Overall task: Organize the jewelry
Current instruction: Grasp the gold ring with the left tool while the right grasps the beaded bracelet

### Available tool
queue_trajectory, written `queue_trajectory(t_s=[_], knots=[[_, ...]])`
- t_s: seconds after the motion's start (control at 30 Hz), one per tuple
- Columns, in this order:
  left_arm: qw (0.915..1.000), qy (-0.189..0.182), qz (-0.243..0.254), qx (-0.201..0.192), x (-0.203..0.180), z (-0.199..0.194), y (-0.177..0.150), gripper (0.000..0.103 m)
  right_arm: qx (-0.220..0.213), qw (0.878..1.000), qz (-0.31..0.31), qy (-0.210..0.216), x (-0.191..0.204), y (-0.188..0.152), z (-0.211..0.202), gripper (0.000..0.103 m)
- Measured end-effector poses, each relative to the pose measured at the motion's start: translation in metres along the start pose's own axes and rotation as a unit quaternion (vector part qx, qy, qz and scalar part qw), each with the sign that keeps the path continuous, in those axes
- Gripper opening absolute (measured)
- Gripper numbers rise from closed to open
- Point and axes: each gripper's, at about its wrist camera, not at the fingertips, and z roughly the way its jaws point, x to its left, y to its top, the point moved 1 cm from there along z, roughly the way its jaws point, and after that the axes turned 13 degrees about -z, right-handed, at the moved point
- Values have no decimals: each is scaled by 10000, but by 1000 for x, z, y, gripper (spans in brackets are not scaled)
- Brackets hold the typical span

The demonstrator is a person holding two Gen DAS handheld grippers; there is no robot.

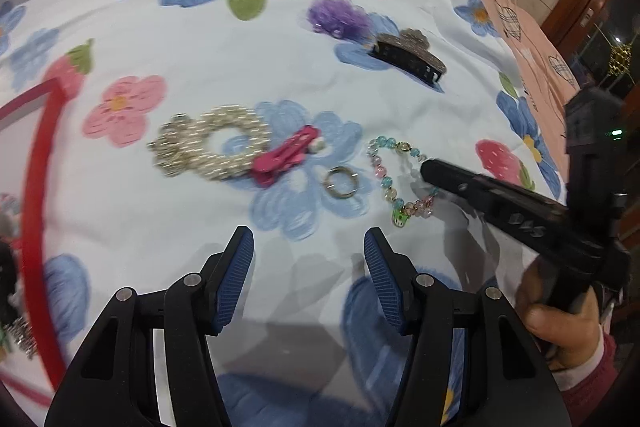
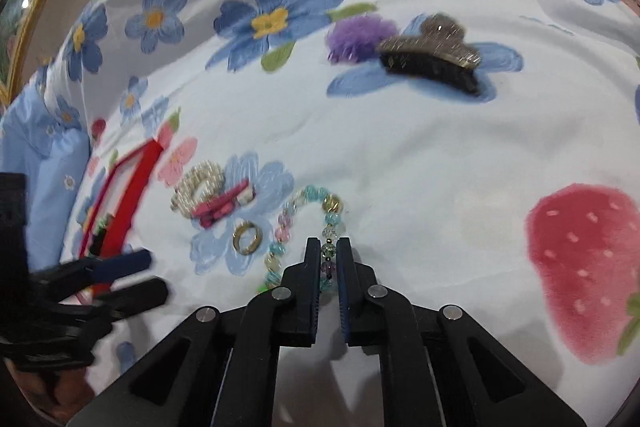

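A pastel bead bracelet (image 2: 288, 223) lies on the flowered cloth. My right gripper (image 2: 328, 247) is shut on the bracelet's near side, beads showing between its fingers. In the left wrist view the right gripper (image 1: 430, 167) reaches in from the right onto the bracelet (image 1: 384, 167). My left gripper (image 1: 308, 239) is open and empty, above the cloth near a gold ring (image 1: 340, 182). A pearl scrunchie (image 1: 208, 147) and a pink clip (image 1: 286, 155) lie left of the ring. A red box (image 1: 34, 187) sits at the far left.
A dark glitter claw clip (image 1: 408, 55) and a purple pompom (image 1: 338, 17) lie farther back. The ring (image 2: 247, 237), scrunchie (image 2: 198, 187) and red box (image 2: 128, 191) show left in the right wrist view. The cloth's edge runs at the right, pink fabric beyond.
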Motion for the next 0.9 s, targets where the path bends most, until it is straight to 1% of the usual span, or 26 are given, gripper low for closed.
queue_trajectory(t_s=[0.07, 0.2, 0.3, 0.37, 0.4, 0.63, 0.9], knots=[[9999, -54, 83, 43, -10, 10, 2, 55, -131, 9999, 53, 11, -4, 3, -11, 7], [9997, -70, 162, 169, -25, 33, 8, 37, -383, 9992, 88, -18, -11, 11, -35, 7], [9997, 21, 213, 151, -33, 46, 12, 34, -497, 9987, 104, 9, -13, 15, -47, 7], [9997, 43, 233, 89, -35, 49, 15, 26, -551, 9984, 101, 43, -13, 17, -51, 7], [9997, 39, 225, 88, -35, 50, 16, 19, -562, 9984, 94, 48, -12, 17, -53, 7], [9997, -31, 246, 19, -34, 43, 12, 19, -583, 9981, 101, 178, -7, 14, -56, 7], [9995, -112, 191, -233, -23, 6, -2, 19, -660, 9973, -76, 300, 13, 15, -67, 7]])
